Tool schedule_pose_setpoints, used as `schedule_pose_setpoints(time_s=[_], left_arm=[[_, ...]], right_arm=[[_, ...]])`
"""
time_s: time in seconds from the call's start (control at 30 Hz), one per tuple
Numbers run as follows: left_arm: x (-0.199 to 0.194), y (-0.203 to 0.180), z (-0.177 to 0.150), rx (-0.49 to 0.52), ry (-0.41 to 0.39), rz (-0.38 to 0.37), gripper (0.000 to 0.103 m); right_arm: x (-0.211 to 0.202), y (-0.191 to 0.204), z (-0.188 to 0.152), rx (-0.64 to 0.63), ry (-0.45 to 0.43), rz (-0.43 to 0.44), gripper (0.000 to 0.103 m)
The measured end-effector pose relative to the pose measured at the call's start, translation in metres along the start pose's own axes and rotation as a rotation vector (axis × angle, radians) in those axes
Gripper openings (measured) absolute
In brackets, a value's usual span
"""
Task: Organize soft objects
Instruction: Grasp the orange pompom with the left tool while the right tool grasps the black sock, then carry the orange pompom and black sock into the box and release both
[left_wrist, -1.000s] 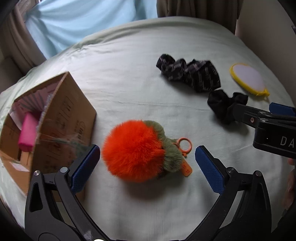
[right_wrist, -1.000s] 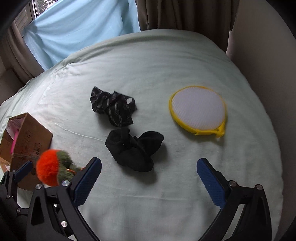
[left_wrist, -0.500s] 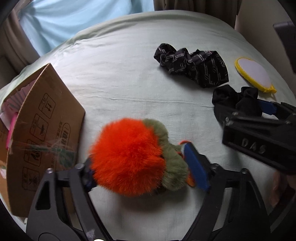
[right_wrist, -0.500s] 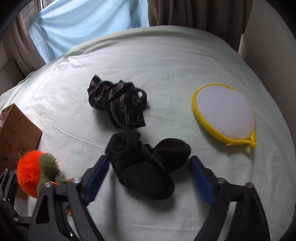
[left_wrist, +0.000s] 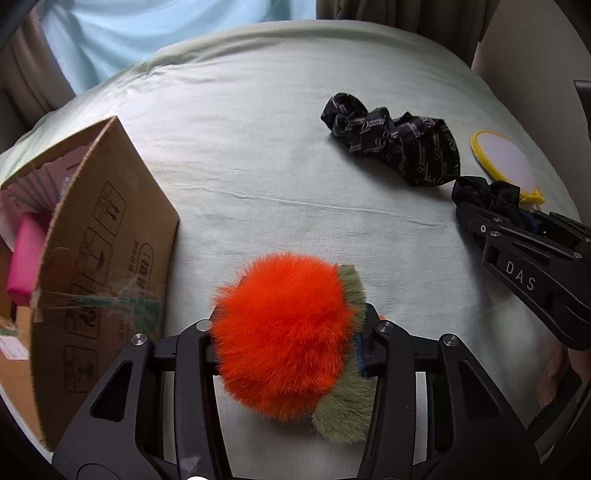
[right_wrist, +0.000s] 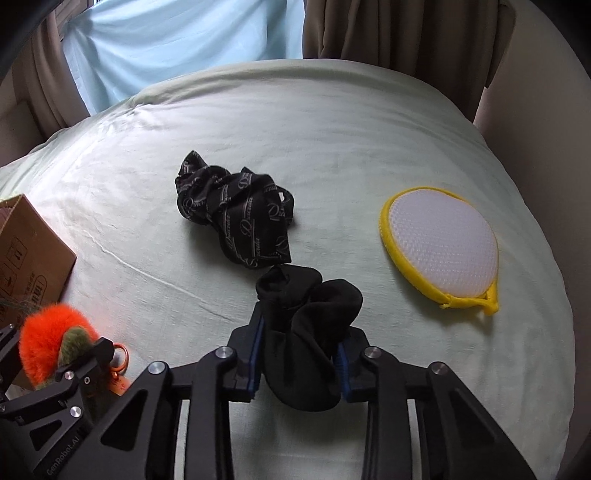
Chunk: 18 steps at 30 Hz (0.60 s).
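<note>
Left wrist, left gripper (left_wrist: 288, 343) clamped on orange pompom (left_wrist: 280, 332)

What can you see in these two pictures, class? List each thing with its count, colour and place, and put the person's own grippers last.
Fluffy pompom: one, orange and olive green, near the bed's front edge, between the left gripper's fingers.
Plain scrunchie: one, black, mid-bed, between the right gripper's fingers.
Printed scrunchie: one, black with pale lettering, lying free just beyond the plain one.
Round pad: one, white with yellow rim, on the bed's right side.
Cardboard box: one, brown, on the bed's left edge, something pink inside.
Bed cover: one, pale green, under everything.
Curtains: brown, behind the bed.
Left gripper: black, shut on the pompom.
Right gripper: black, shut on the plain scrunchie.
</note>
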<state>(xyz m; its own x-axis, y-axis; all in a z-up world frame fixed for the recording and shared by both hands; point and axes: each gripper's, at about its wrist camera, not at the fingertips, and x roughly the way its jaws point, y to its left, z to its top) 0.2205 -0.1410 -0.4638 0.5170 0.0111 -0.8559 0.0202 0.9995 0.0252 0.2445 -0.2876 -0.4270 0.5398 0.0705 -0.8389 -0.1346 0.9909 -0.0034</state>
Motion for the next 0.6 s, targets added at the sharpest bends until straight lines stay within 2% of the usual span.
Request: schedule_pose_setpoints(time_s=[0.2, 0.3, 0.47, 0.6], left_arm=[[-0.032, 0.0, 0.008, -0.005, -0.026, -0.013, 0.041], [-0.06, 0.003, 0.018, -0.015, -0.046, -0.035, 0.041], [-0.12, 0.014, 0.043, -0.025, -0.102, -0.061, 0.041], [-0.17, 0.039, 0.065, -0.052, -0.136, -0.075, 0.041]], right_arm=[[-0.029, -0.003, 0.004, 0.028, -0.026, 0.004, 0.029], [-0.052, -0.003, 0.01, 0.042, -0.044, 0.003, 0.029], [-0.107, 0.001, 0.029, 0.099, -0.076, 0.024, 0.029], [-0.164, 0.018, 0.045, 0.111, -0.108, 0.029, 0.029]])
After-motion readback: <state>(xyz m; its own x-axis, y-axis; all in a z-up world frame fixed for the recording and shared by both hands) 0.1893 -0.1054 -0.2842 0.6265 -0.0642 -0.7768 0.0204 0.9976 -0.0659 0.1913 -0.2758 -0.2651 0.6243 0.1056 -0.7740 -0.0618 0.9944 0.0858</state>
